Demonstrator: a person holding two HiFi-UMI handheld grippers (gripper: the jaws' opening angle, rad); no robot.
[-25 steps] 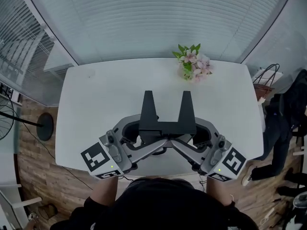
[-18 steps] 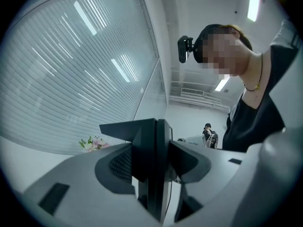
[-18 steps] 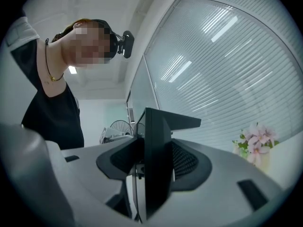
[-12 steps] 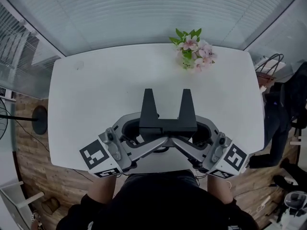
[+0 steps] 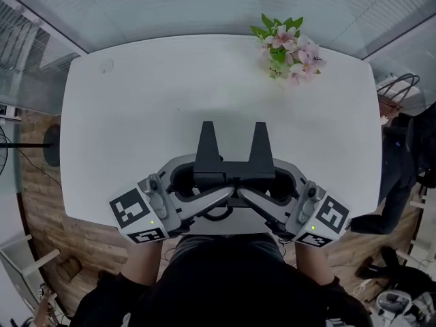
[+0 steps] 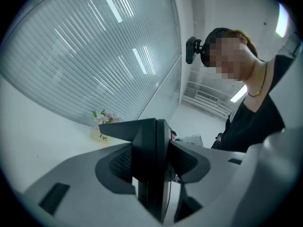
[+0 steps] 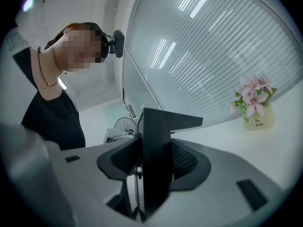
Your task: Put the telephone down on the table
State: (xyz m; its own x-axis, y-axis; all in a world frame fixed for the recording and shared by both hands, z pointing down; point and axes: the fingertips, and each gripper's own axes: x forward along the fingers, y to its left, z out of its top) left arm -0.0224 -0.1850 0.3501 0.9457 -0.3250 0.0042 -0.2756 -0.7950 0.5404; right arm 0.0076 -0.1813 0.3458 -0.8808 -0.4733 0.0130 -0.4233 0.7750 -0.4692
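Note:
The telephone (image 5: 231, 172) is a black piece with two upright prongs, held over the near edge of the white table (image 5: 136, 114). My left gripper (image 5: 199, 184) is shut on its left end and my right gripper (image 5: 271, 184) on its right end. In the left gripper view the black body (image 6: 150, 160) fills the gap between the grey jaws of that gripper (image 6: 151, 171). The right gripper view shows the same body (image 7: 155, 155) clamped in that gripper (image 7: 154, 167). The right jaws have just been closing slightly on it. Whether the telephone touches the table I cannot tell.
A small vase of pink flowers (image 5: 289, 46) stands at the table's far right edge. Wooden floor (image 5: 41, 203) shows left of the table, and a person (image 5: 402, 176) stands at the right. Slatted glass walls (image 5: 204, 5) lie behind.
Both grippers have sunk toward the table with the telephone still between them. The table now fills more of the head view and the vase sits further up and right.

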